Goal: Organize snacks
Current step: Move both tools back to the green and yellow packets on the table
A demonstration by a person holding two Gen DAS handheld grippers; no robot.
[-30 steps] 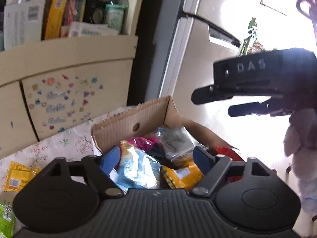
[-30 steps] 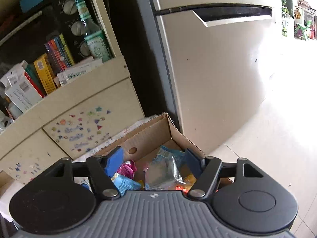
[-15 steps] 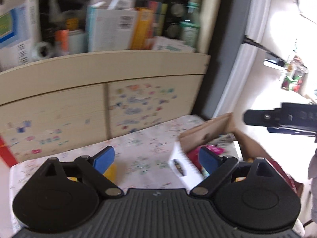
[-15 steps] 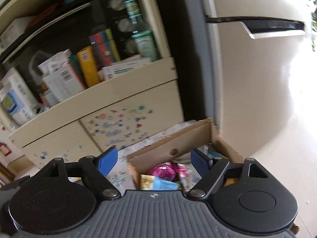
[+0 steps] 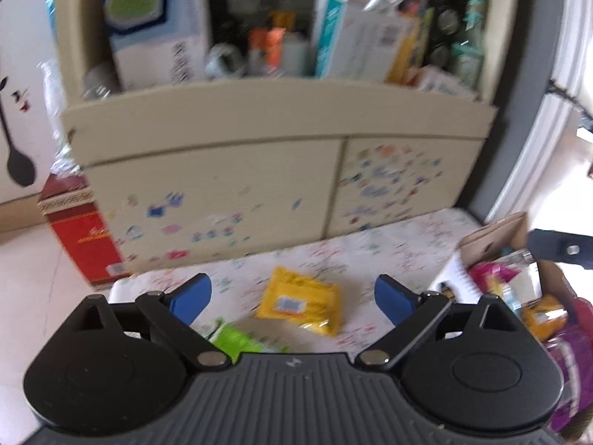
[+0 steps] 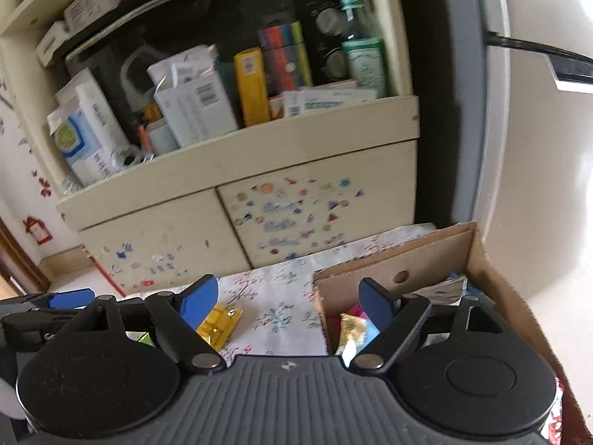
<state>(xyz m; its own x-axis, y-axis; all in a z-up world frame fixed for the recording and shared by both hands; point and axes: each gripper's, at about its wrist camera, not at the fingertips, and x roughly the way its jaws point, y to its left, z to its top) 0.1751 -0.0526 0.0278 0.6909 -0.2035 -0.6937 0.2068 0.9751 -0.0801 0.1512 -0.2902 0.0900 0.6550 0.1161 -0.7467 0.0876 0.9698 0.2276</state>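
Note:
A yellow snack packet point(image 5: 302, 306) lies flat on the floral cloth point(image 5: 389, 244), framed between the wide jaws of my left gripper point(image 5: 292, 298), which are still opening with nothing held. A green packet point(image 5: 237, 341) lies just under that gripper's left finger. To the right stands a cardboard box point(image 5: 493, 237) full of snack bags. My right gripper point(image 6: 287, 302) hovers over the box's left wall point(image 6: 374, 265), its jaws opening and empty. The yellow packet point(image 6: 218, 324) shows beside its left finger, and the left gripper's blue fingertip point(image 6: 70, 298) enters at the far left.
A cream shelf unit point(image 6: 259, 163) with stickered cupboard doors stands behind the cloth, crowded with boxes and bottles. A red box point(image 5: 79, 230) stands on the floor at left. A pale fridge point(image 6: 537, 148) rises to the right of the cardboard box.
Both grippers swung left, away from the cardboard box. The left one went from above the box's snacks to over the yellow packet on the cloth. Both sets of jaws spread wider.

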